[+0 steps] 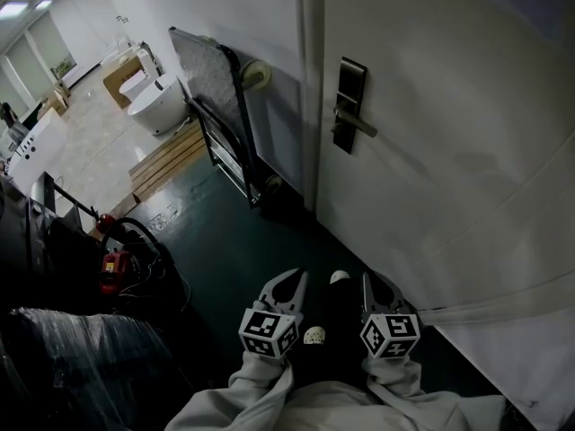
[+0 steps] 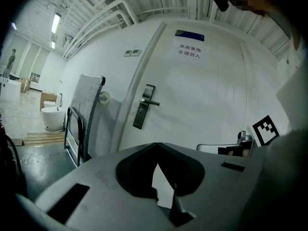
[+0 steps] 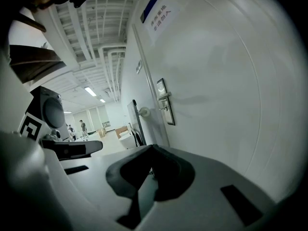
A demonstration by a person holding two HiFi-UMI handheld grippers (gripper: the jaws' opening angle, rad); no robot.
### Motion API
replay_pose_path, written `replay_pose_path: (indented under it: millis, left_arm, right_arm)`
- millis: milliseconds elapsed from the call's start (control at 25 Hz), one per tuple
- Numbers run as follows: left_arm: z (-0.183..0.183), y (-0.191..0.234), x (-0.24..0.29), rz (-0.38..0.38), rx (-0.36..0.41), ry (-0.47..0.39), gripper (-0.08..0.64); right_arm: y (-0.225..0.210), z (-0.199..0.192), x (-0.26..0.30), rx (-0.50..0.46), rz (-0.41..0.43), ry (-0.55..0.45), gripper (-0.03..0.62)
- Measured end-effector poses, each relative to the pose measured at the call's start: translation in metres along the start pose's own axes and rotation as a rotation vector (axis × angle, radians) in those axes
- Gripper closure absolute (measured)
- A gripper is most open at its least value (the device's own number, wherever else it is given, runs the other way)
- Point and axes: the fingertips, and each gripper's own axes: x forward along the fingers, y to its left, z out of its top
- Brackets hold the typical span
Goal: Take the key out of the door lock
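A: Looking for the key: where is it?
B: Too small to see. The lock plate stands upright on the door, ahead of and above both grippers.
A: Nearer one?
B: The right gripper (slightly), I judge; the left gripper is beside it. Both are closed and empty. One plate, one lever handle.

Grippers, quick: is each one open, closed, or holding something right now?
Left gripper: closed, holding nothing.
Right gripper: closed, holding nothing.
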Motion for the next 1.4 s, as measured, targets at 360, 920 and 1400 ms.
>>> replay_pose_path:
  millis: [360,920,1400]
  left_arm:
    - [0.01,0.008,0.029,-0.002,-0.002,-0.012,0.546]
    - [0.033,0.041,0.103,0.017,-0.004,-0.002,0.546]
    - [0.071,0.064,0.175,0.017,-0.021,-0.019,0.546]
  right_arm:
    - [-0.012,0.017,0.024,-0.02,0.009,-0.008,0.54]
    - [-0.034,0.043,0.096,0.0,0.057,0.005,0.54]
    - [-0.063,0.089,0.16,-0.029,0.068,0.01,0.54]
